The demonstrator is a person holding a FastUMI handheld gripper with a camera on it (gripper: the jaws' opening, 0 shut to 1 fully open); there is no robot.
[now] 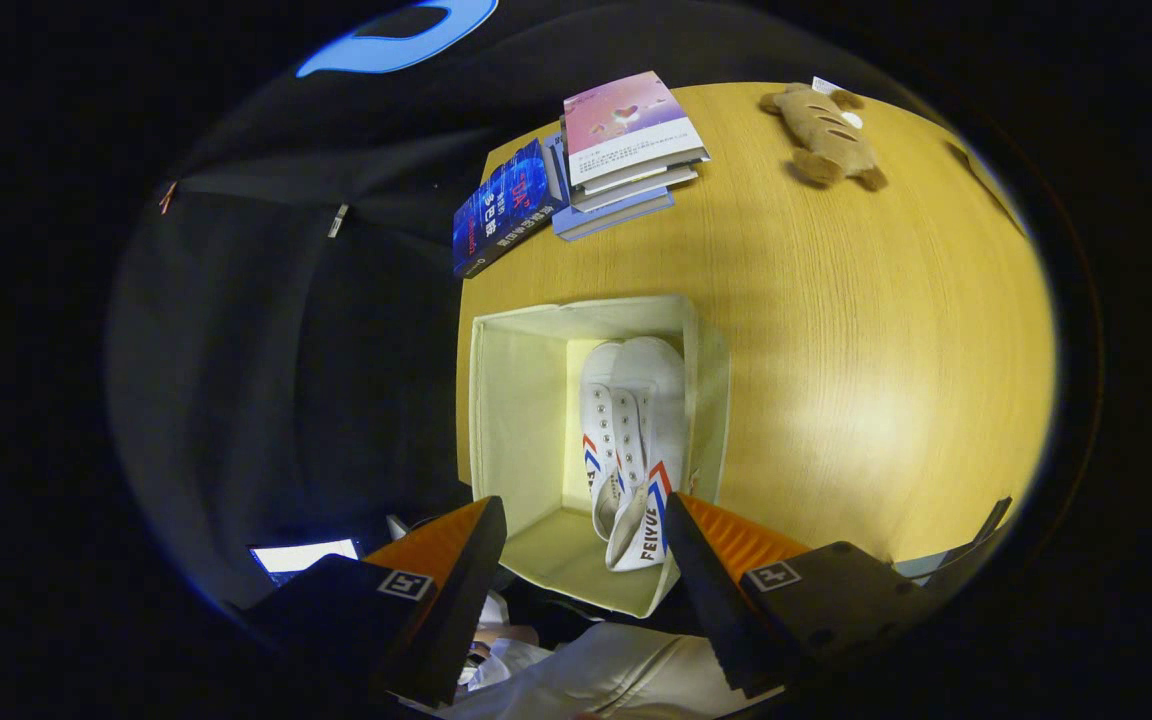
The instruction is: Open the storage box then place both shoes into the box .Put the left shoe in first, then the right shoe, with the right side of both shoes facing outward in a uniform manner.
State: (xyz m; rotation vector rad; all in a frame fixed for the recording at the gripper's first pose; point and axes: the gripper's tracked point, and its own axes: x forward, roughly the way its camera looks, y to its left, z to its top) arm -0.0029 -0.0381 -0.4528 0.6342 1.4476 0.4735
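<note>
A: Worrying about anything from here?

B: Worrying mostly about the box [576,312]. Sitting open and close to the edge of the table [836,350], looking soft-walled, so probably folding or sliding toward that edge if clipped by a finger on the way in.

A: And the shoe [636,420]?

B: Lying inside the box against its right wall, toe pointing away, heel nearest the fingers. Not managing to tell whether looking at one shoe or a pair pressed together. If only one, risking crowding it or tipping it off its side when adding the second, and spoiling the matching facing.

A: Placing the gripper [584,508] where, exactly?

B: Hovering above the near wall of the box, fingers spread apart and holding nothing. Seeing the heel of the shoe just ahead of the right finger and the bare half of the box ahead of the left one.

A: Anything else getting in the way?

B: Hardly. Seeing books [626,140] and a plush toy [821,135] lying well beyond the box, at the far side of the table.
</note>
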